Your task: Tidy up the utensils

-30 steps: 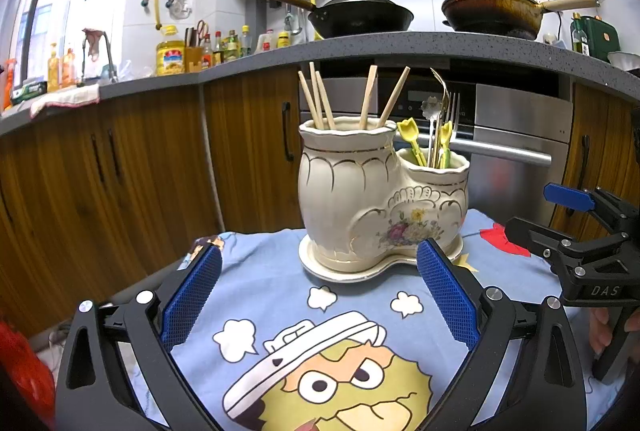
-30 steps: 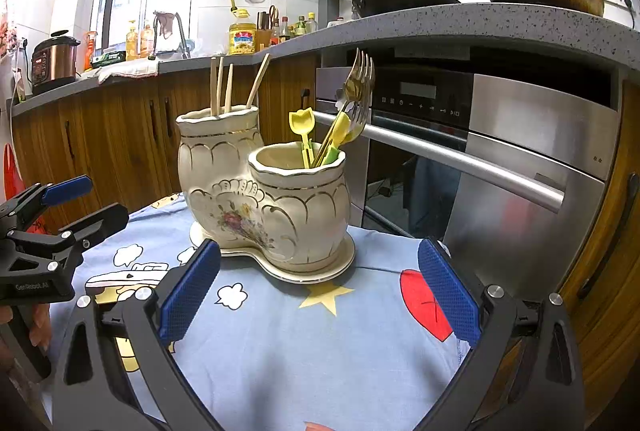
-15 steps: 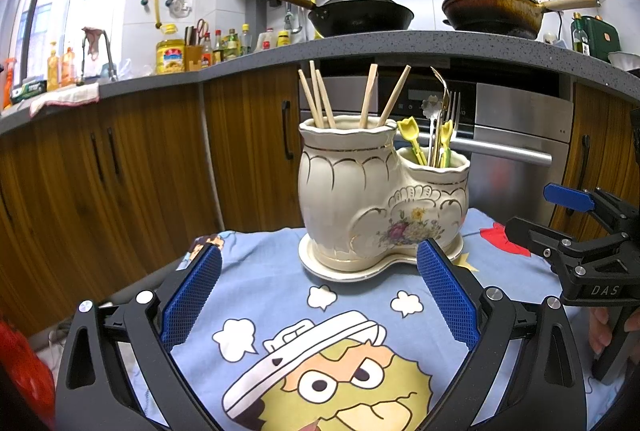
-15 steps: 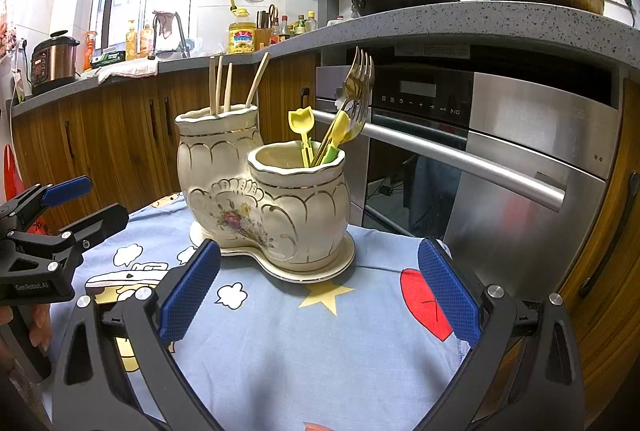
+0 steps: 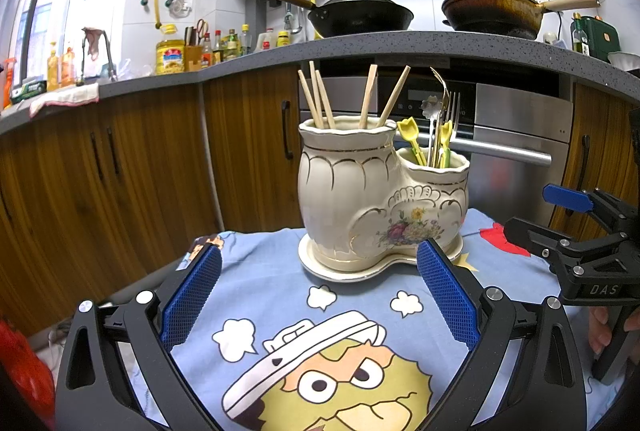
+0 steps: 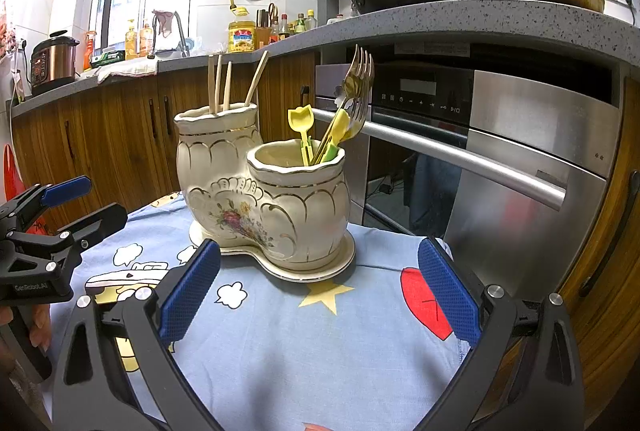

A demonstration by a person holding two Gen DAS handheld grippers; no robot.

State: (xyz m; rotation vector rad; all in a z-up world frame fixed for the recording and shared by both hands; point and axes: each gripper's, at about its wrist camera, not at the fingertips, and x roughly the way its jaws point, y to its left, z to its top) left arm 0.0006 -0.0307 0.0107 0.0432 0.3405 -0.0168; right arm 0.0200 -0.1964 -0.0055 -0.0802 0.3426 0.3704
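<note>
A cream ceramic double-pot holder [image 5: 360, 199] [image 6: 256, 191] stands on its saucer on a blue cartoon tablecloth. Its taller pot holds several wooden chopsticks [image 5: 320, 99] [image 6: 218, 83]. The lower pot holds metal forks [image 6: 358, 79] [image 5: 450, 107] and small yellow plastic utensils [image 6: 302, 123] [image 5: 410, 135]. My left gripper [image 5: 318, 279] is open just in front of the holder, with nothing between its blue pads. My right gripper [image 6: 318, 279] is open too, near the lower pot's side, and is empty. Each gripper shows at the edge of the other's view.
The tablecloth [image 5: 280, 311] covers a small table whose far edge lies just behind the holder. Wooden cabinets [image 5: 120, 171] and a steel oven [image 6: 520, 159] with a protruding bar handle stand close behind. Pans and bottles sit on the counter above.
</note>
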